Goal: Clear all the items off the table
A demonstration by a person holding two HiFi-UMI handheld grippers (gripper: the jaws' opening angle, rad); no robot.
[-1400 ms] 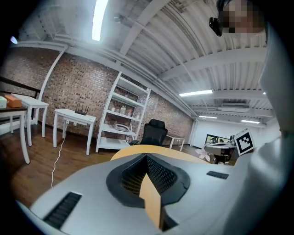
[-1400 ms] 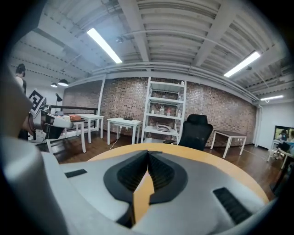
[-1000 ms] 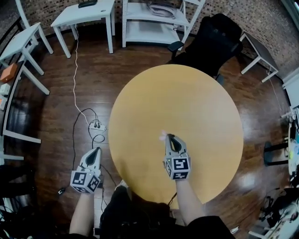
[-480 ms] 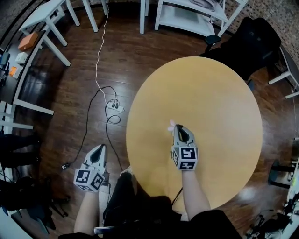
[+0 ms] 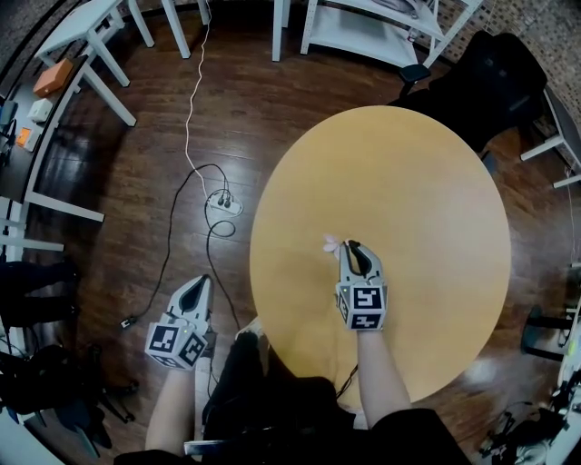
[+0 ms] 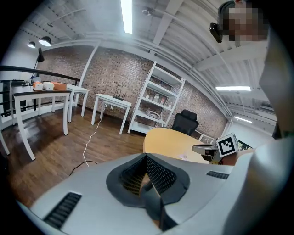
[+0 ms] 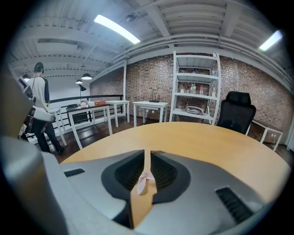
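The round yellow table (image 5: 408, 182) carries a single small pink-and-white scrap (image 5: 331, 243) near its front left. My right gripper (image 5: 352, 247) hovers low over the table with its tips at that scrap. In the right gripper view the scrap (image 7: 145, 180) lies in the narrow slit between the jaws of the right gripper (image 7: 146, 160). The jaws have just been opening and the pads no longer press on it. My left gripper (image 5: 197, 285) hangs off the table's left side over the floor, shut and holding nothing (image 6: 146, 172).
A power strip with cables (image 5: 223, 205) lies on the wooden floor left of the table. White tables (image 5: 82, 45) stand far left, a white shelf (image 5: 381, 27) at the back, a black chair (image 5: 490, 73) behind the table. A person (image 7: 39, 110) stands far off.
The head view has swung left and down. Both grippers have sunk a little. The right gripper's tips have come down to the table top with the pink scrap still at them.
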